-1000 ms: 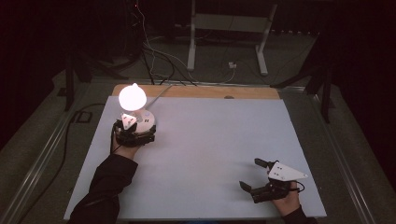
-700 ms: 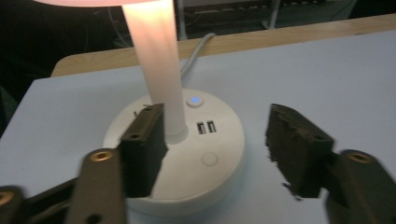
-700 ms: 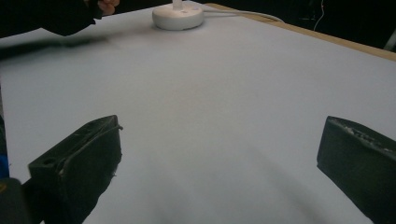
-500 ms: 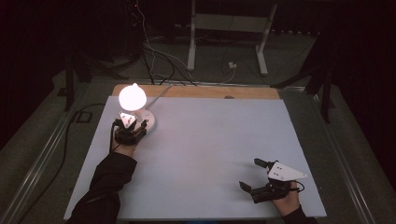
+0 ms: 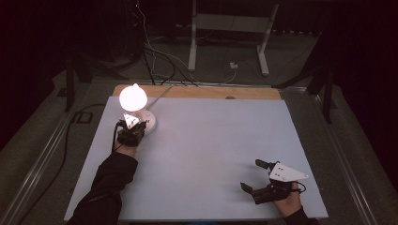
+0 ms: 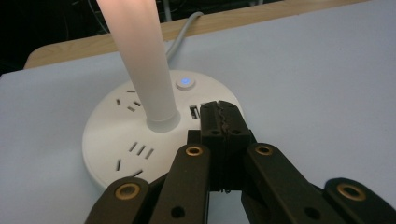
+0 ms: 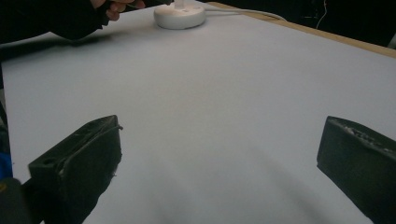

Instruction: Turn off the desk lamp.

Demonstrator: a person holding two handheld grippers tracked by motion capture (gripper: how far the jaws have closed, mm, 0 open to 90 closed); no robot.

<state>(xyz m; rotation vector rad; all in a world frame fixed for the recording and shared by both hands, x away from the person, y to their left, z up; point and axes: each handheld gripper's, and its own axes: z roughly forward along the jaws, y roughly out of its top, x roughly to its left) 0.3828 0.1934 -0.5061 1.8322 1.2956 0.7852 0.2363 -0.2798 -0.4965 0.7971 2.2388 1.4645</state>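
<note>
No writing was legible. The lit white lamp (image 5: 133,97) stood at the table's (image 5: 211,140) far-left corner; left gripper (image 6: 220,114) pressed closed over its round base (image 6: 121,140), right gripper (image 5: 256,176) gaping wide, empty

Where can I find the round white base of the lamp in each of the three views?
High view: lamp base, upper left, beside the left gripper.
Left gripper view: centre-left, under the closed jaws.
Right gripper view: top centre.
Shared landmark: its white cable.
</note>
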